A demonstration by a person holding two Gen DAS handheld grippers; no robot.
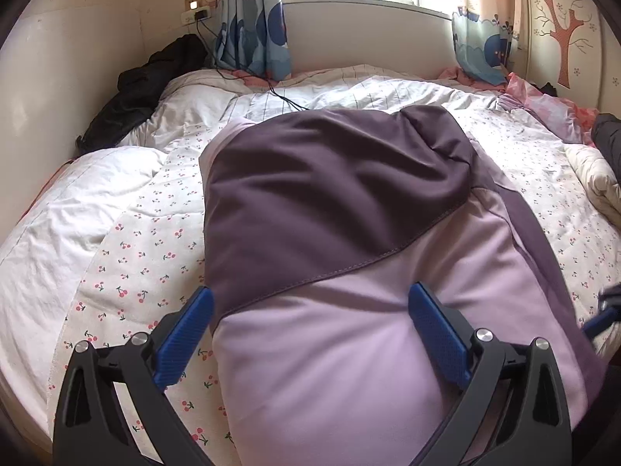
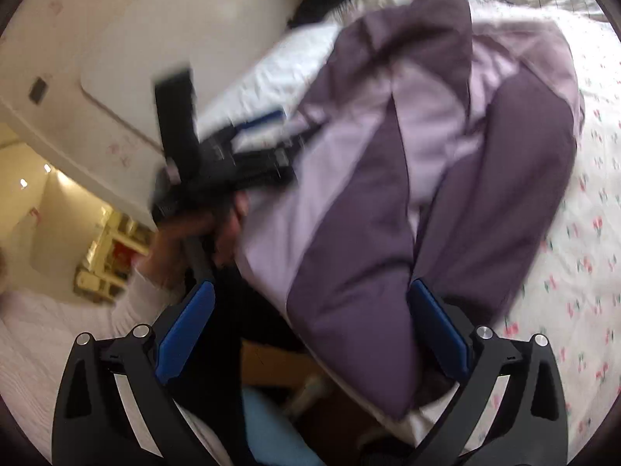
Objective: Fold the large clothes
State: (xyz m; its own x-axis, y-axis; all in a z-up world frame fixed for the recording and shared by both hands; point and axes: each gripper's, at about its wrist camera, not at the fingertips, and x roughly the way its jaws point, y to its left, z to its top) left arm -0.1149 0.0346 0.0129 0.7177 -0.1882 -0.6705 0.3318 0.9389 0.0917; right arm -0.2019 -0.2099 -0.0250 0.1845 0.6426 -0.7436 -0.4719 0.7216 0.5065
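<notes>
A large two-tone garment, dark purple and lilac (image 1: 330,233), lies lengthwise on the bed. My left gripper (image 1: 310,303) hovers open over its near lilac part, blue fingers (image 1: 434,330) spread wide with nothing between them. In the right wrist view the same garment (image 2: 427,178) stretches away, its near dark purple end hanging toward the bed's edge. My right gripper (image 2: 310,303) is open above that near end, empty. The left gripper (image 2: 233,155) appears blurred at the garment's left side, held by a hand (image 2: 186,233).
The bed carries a white cherry-print cover (image 1: 147,240) and rumpled quilts. A black garment (image 1: 136,93) lies at the far left by the wall, with a charger cable (image 1: 248,77). Pink and cream bedding (image 1: 574,147) sits at the right. A window with curtains (image 1: 252,19) is beyond.
</notes>
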